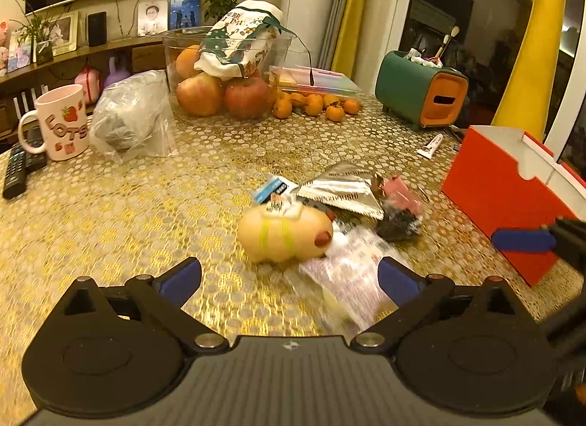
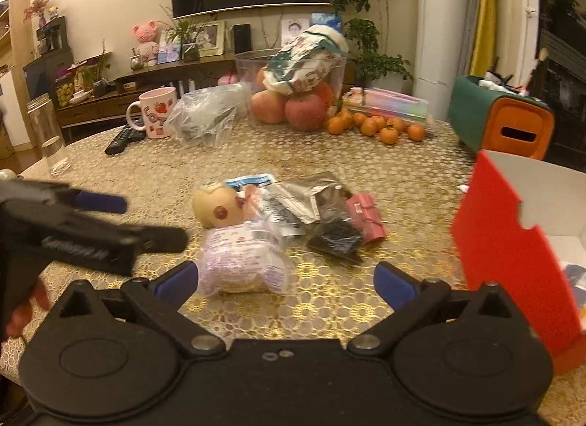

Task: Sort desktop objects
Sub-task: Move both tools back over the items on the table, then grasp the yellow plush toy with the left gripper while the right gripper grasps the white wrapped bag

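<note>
The pile of small objects (image 1: 329, 213) lies near the middle of the round table (image 1: 146, 206), on its gold-patterned cloth. The pile comprises a beige squeeze toy (image 1: 284, 237), a silver foil packet (image 1: 342, 189), a blue-and-white sachet (image 1: 271, 188), a pink wrapped item (image 1: 399, 189), a dark packet (image 1: 397, 224) and a clear plastic pack with pink print (image 1: 344, 272). The items touch or overlap one another.

The red cardboard box (image 1: 501, 202) stands open-topped at the right of the pile, apart from it. In the right wrist view its white interior is visible and holds a few small items too blurred to identify.

Left gripper (image 1: 289, 279): jaws spread wide, nothing between the pads. The squeeze toy and the clear pack lie just ahead of the fingertips, without contact. In the right wrist view this gripper enters from the left edge, held by a hand (image 2: 25, 308).

Right gripper (image 2: 285, 279): jaws spread wide, nothing gripped. The clear pack lies just ahead of its left finger (image 2: 179, 281); contact cannot be determined. One blue finger of this gripper shows at the right edge of the left wrist view, in front of the box.

Background items on the table: a pink mug (image 1: 60, 122), a remote control (image 1: 16, 173), a crumpled plastic bag (image 1: 133, 118), a glass fruit bowl (image 1: 223, 78), small oranges (image 1: 315, 103) and a green-and-orange organiser (image 1: 421, 91).
</note>
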`<state>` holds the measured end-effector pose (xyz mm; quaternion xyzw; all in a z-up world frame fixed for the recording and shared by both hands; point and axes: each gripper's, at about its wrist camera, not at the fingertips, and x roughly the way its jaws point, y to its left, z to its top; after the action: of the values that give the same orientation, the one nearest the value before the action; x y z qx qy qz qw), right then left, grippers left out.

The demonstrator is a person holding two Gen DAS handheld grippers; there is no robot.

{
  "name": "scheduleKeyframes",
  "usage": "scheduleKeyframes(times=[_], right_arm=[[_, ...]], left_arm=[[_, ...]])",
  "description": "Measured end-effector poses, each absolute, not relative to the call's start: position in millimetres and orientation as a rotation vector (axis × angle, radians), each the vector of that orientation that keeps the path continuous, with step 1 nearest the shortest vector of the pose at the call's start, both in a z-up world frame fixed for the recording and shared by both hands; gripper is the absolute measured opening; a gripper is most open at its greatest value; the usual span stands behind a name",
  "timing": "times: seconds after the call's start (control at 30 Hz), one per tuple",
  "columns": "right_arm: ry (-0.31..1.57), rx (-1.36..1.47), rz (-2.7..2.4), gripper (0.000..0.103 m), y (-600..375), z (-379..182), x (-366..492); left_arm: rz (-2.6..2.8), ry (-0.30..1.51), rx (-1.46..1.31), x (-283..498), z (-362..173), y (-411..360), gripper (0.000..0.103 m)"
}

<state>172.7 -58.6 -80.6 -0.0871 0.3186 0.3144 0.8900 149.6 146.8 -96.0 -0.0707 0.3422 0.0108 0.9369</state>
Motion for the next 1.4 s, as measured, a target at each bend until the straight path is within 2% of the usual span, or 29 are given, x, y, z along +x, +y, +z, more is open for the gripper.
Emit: scheduleKeyframes(times=[0.43, 0.9, 1.03, 1.17, 1.4], right_arm=[[0.682, -0.219, 0.713, 0.102, -18, -106, 187], [0.709, -0.246, 0.724, 0.1, -2, -121, 198], [0.716, -0.244, 0.727, 0.095, -1, -121, 200], [0.711, -0.254, 0.726, 0.089, 0, -121, 200], [0.71, -0.251, 0.718, 0.079, -3, -119, 201]], left_arm=[[-0.006, 0.763, -0.193, 209, -119, 156, 0.103], [-0.043, 0.798, -0.227, 226, -134, 174, 0.102], [-0.049, 0.793, -0.251, 227, -135, 177, 0.094], [-0.077, 0.787, -0.238, 226, -134, 172, 0.078], [-0.063, 0.775, -0.234, 223, -131, 168, 0.075]])
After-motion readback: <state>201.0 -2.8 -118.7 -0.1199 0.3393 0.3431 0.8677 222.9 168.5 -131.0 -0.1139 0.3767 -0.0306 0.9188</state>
